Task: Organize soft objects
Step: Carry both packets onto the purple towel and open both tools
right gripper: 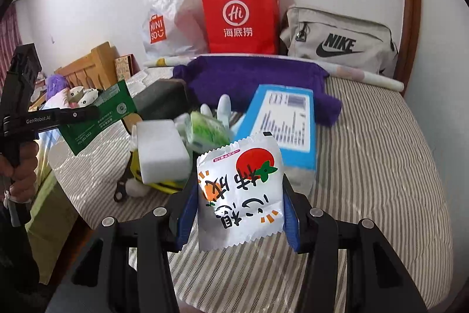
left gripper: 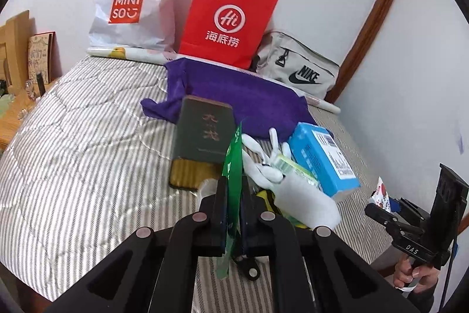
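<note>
My left gripper (left gripper: pixel 233 195) is shut on a flat green packet (left gripper: pixel 233 166), held edge-on above the striped bed; the packet also shows in the right wrist view (right gripper: pixel 99 116). My right gripper (right gripper: pixel 239 213) is shut on a white snack packet with a red tomato print (right gripper: pixel 240 192), also seen in the left wrist view (left gripper: pixel 381 192). A pile lies mid-bed: a white foam block (right gripper: pixel 161 148), a green tissue pack (right gripper: pixel 208 131), a white plush toy (left gripper: pixel 263 163), a blue box (right gripper: pixel 281 122), a dark green book (left gripper: pixel 202 134) and a purple towel (right gripper: pixel 252 75).
A red paper bag (right gripper: pixel 240 16), a white Miniso plastic bag (right gripper: pixel 167 19) and a grey Nike bag (right gripper: pixel 340 43) stand against the wall at the bed's far end. A wooden headboard with plush toys (right gripper: pixel 88 69) is at the left.
</note>
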The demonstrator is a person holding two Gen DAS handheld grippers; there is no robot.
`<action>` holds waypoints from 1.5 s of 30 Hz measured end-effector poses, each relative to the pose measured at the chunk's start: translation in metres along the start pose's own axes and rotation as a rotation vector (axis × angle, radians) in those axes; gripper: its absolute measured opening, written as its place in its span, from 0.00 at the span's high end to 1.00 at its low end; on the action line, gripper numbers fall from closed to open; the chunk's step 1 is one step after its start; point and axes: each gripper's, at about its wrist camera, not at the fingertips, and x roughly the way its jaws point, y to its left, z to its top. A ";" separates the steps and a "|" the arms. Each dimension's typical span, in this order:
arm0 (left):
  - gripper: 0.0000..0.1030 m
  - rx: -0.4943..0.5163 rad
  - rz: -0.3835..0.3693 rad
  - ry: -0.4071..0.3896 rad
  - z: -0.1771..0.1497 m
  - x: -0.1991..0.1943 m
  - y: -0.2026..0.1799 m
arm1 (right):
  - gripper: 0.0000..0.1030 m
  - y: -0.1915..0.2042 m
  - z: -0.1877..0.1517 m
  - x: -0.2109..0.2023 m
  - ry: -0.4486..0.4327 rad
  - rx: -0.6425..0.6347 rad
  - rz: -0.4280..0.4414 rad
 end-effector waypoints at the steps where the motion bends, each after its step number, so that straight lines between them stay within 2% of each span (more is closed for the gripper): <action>1: 0.93 -0.001 0.002 0.000 0.002 0.001 0.001 | 0.51 -0.001 0.004 0.001 -0.002 0.001 0.005; 10: 0.94 -0.004 -0.014 -0.006 0.027 0.005 0.006 | 0.51 -0.006 0.032 0.018 0.013 0.002 0.009; 16: 0.94 -0.005 0.002 0.001 0.051 0.020 0.009 | 0.51 -0.018 0.059 0.037 0.041 0.010 0.002; 23: 0.94 0.007 0.049 0.025 0.084 0.049 0.010 | 0.51 -0.034 0.095 0.061 0.062 0.011 -0.007; 35: 0.94 -0.004 0.075 0.057 0.127 0.096 0.012 | 0.51 -0.068 0.147 0.113 0.098 0.029 -0.015; 45: 0.94 0.007 0.090 0.111 0.158 0.154 0.013 | 0.51 -0.084 0.168 0.170 0.175 -0.004 -0.018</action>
